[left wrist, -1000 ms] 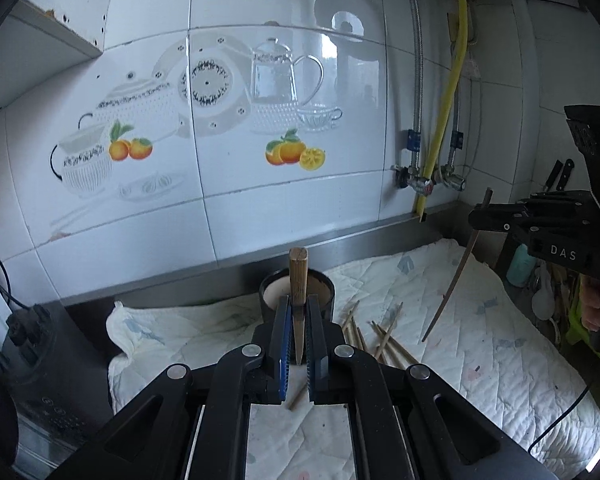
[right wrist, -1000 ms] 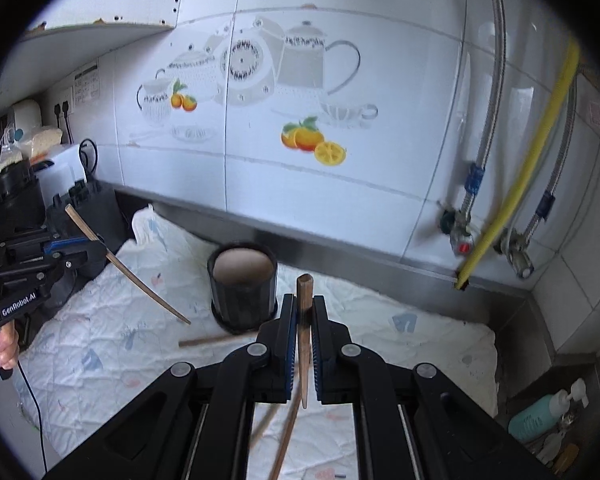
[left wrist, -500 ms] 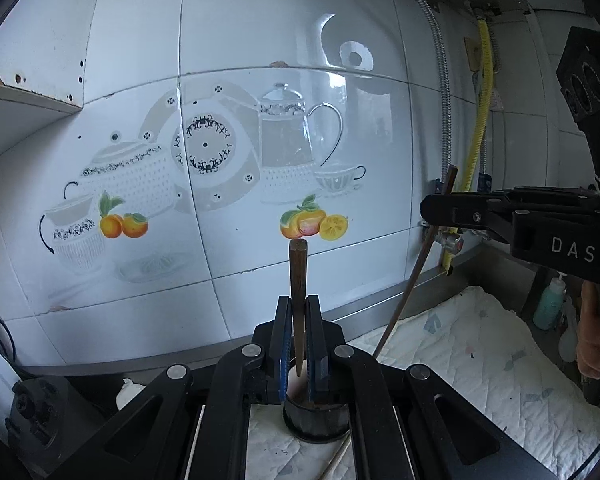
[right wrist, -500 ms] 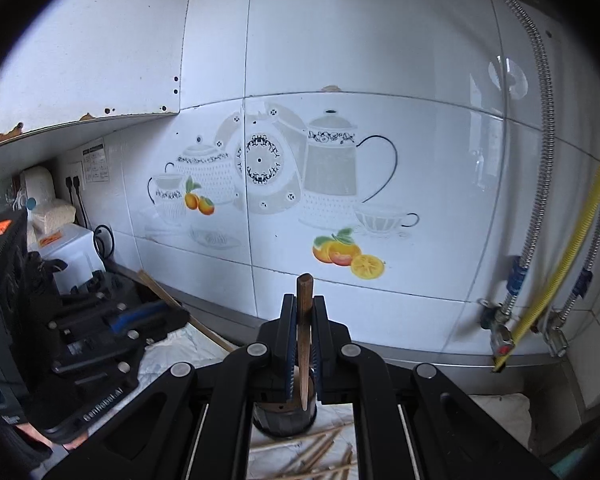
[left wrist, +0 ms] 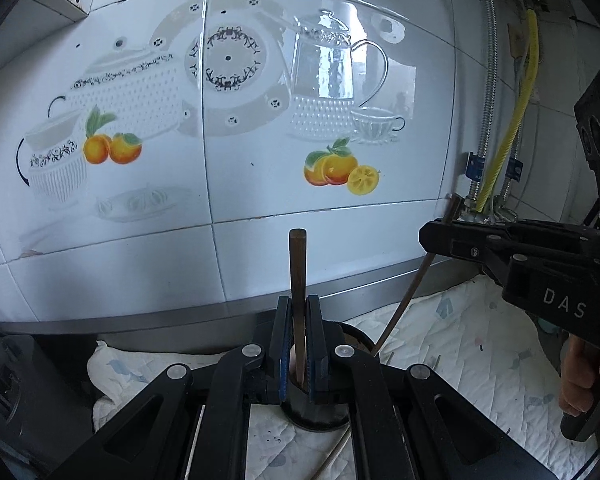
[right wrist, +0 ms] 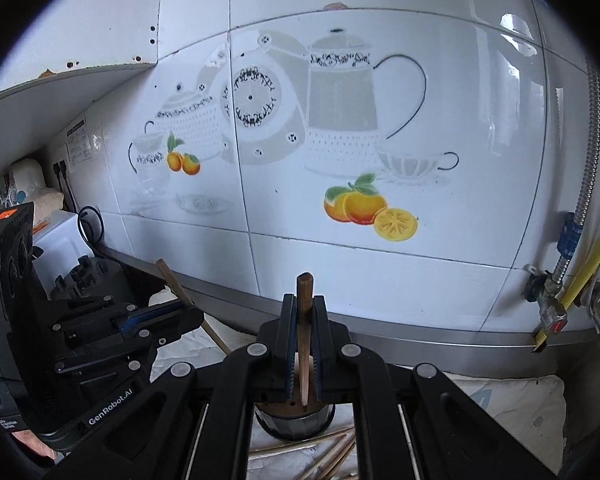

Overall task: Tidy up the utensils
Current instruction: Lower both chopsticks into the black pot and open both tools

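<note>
In the left wrist view my left gripper (left wrist: 299, 344) is shut on a dark brown chopstick (left wrist: 297, 264) that stands upright between the blue pads. Right below it is the black round holder (left wrist: 320, 414). My right gripper (left wrist: 424, 236) comes in from the right, shut on a second chopstick (left wrist: 410, 296) that slants down toward the holder's rim. In the right wrist view the right gripper (right wrist: 303, 344) clamps its chopstick (right wrist: 304, 292) over the holder (right wrist: 296, 424). The left gripper (right wrist: 196, 318) is at the left with its chopstick (right wrist: 168, 276). Several loose chopsticks (right wrist: 332, 456) lie beside the holder.
A white quilted cloth (left wrist: 460, 360) covers the counter under the holder. The tiled wall with teapot and orange pictures (left wrist: 340, 168) stands close behind. Pipes and a yellow hose (left wrist: 504, 152) run down at the right. A black appliance (right wrist: 88, 280) sits at the left. A hand (left wrist: 580, 380) holds the right gripper.
Both grippers have carried their chopsticks inward over the cloth and closer together. The holder, farther ahead a second ago, now lies directly under both sets of jaws.
</note>
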`<state>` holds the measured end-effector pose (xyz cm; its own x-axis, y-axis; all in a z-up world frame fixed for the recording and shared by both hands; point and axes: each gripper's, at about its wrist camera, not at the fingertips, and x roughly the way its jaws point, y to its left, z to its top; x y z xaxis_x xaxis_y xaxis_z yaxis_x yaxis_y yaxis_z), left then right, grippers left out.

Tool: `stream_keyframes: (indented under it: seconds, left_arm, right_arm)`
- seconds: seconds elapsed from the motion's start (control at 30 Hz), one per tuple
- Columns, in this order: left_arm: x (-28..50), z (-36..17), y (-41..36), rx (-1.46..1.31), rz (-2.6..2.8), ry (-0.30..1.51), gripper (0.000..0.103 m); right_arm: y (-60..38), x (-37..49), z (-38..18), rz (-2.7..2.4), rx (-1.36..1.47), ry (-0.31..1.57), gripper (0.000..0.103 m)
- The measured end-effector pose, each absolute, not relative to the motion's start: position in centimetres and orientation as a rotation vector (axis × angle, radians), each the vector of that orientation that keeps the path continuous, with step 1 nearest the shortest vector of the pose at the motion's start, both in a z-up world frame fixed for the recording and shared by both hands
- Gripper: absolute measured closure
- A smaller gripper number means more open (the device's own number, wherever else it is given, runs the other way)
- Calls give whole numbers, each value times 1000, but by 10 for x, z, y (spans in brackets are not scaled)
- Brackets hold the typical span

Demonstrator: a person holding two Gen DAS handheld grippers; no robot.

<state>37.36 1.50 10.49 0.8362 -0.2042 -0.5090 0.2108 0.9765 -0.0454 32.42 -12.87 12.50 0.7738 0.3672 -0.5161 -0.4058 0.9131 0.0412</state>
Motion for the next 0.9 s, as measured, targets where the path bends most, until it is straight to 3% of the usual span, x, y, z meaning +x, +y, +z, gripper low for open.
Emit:
stream_keyframes:
  seconds: [0.33, 0.37, 0.47, 0.5, 0.6, 0.9]
  left_arm:
    - [379, 93, 21, -18, -203, 585, 94]
    - [379, 94, 22, -27, -204, 590, 91]
    - [377, 96, 24, -37, -192, 585, 61]
    - [374, 96, 25, -32, -181, 576, 59]
    - [367, 100, 24, -23, -182, 570, 59]
    - [326, 108, 28, -2, -169, 540, 59]
  right_arm:
    - [-135, 329, 112, 413, -66, 590, 94]
    - [-135, 329, 111, 417, -63, 594, 94]
    - [-136, 328, 112, 424, -63, 596, 88]
    - [-136, 326, 113, 421, -70, 594, 84]
    - [-137, 320, 114, 410, -85, 580, 68]
    - [-154, 289, 119, 368, -99, 550, 61]
